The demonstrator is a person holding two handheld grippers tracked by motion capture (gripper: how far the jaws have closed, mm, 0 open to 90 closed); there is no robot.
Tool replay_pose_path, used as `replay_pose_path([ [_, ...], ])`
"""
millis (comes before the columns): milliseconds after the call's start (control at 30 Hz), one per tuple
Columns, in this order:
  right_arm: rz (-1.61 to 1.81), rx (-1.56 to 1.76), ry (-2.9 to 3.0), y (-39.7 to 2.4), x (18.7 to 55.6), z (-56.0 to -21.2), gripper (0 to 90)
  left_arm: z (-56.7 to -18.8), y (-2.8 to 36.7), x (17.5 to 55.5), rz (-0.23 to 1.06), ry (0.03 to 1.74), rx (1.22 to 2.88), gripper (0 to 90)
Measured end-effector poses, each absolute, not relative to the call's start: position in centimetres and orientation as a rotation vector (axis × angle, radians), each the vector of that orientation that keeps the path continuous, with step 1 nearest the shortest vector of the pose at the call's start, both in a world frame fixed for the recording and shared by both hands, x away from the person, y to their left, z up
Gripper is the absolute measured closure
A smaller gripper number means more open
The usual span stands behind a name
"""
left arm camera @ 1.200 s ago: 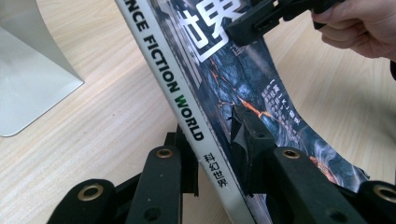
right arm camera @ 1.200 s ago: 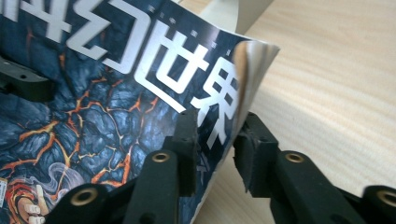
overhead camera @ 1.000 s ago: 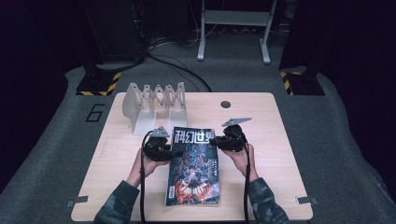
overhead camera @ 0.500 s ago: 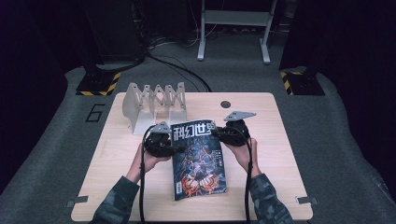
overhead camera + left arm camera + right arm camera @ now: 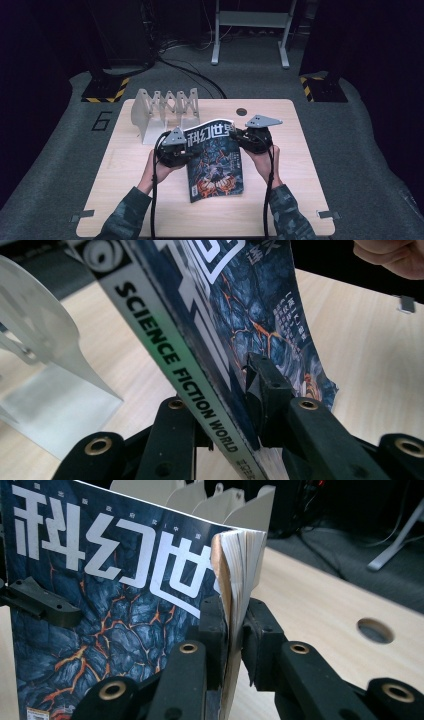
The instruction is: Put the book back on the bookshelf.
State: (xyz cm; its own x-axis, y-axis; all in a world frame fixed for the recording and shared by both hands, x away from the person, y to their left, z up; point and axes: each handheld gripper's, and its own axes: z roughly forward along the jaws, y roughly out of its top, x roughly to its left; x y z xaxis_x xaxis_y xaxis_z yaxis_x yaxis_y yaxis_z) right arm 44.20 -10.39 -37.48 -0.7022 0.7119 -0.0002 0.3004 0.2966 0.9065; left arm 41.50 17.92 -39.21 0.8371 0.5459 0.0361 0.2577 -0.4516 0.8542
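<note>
Obstacles: white accordion-style file rack [image 5: 165, 111] standing at the table's [image 5: 300, 200] far left, just beyond the raised magazine [image 5: 215, 160], which spans the centre between the left gripper [image 5: 186, 150] and right gripper [image 5: 239, 136], each clamped on one of its side edges. Free room: bare wood to the far left, the right side past the right gripper, and the near strip between the forearms. Round cable hole [image 5: 242, 111] at the far edge, unobstructed.

A magazine [image 5: 215, 160] with a dark blue cover veined in orange, white title lettering and a white-to-green spine sits above the pale wood-grain bench [image 5: 300, 190]. Black hand-held grippers [image 5: 186, 151] flank it, beside a white rack [image 5: 162, 112]; sleeves [image 5: 122, 215] are camouflage green.
</note>
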Motion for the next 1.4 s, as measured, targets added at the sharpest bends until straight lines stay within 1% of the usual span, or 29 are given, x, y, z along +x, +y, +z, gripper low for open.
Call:
replay_pose_path([
  [100, 1.388, 0.881, 2.141, -10.5, 44.1, -37.0, 79.7, -38.8, 17.9, 41.5, 0.416, 0.561, 2.061, 75.1],
  [200, 1.393, 0.853, 2.104, -10.6, 43.8, -36.6, 79.9, -38.4, 17.7, 41.5, 0.477, 0.518, 2.069, 75.3],
  [333, 1.388, 0.814, 2.057, -10.7, 43.3, -36.1, 80.2, -38.0, 17.7, 41.7, 0.526, 0.492, 2.063, 77.4],
  [433, 1.415, 0.819, 2.054, -11.0, 43.3, -36.1, 79.6, -38.1, 17.8, 41.8, 0.519, 0.494, 2.047, 77.8],
  [500, 1.422, 0.823, 2.057, -11.2, 43.3, -36.1, 79.1, -38.1, 18.1, 42.0, 0.482, 0.492, 2.037, 77.8],
  [667, 1.431, 0.820, 2.062, -11.3, 43.4, -36.1, 77.2, -36.8, 18.8, 42.3, 0.410, 0.502, 1.966, 69.8],
  [733, 1.433, 0.820, 2.063, -11.3, 43.4, -36.1, 76.7, -36.3, 18.9, 42.4, 0.420, 0.497, 1.961, 67.1],
  [867, 1.438, 0.836, 2.060, -11.3, 43.4, -36.1, 73.5, -35.5, 18.8, 42.9, 0.404, 0.478, 1.962, 67.1],
  [1033, 1.460, 0.842, 2.059, -11.5, 43.5, -36.2, 72.6, -34.8, 18.1, 43.5, 0.377, 0.470, 1.987, 62.5],
  [1133, 1.464, 0.846, 2.059, -11.5, 43.5, -36.2, 72.1, -34.3, 17.6, 43.9, 0.364, 0.459, 2.013, 62.6],
  [1300, 1.477, 0.851, 2.062, -11.6, 43.6, -36.3, 70.0, -33.6, 16.7, 44.2, 0.405, 0.414, 2.074, 65.1],
  [1400, 1.487, 0.861, 2.064, -11.7, 43.6, -36.3, 69.3, -33.3, 16.6, 44.5, 0.400, 0.418, 2.086, 66.0],
])
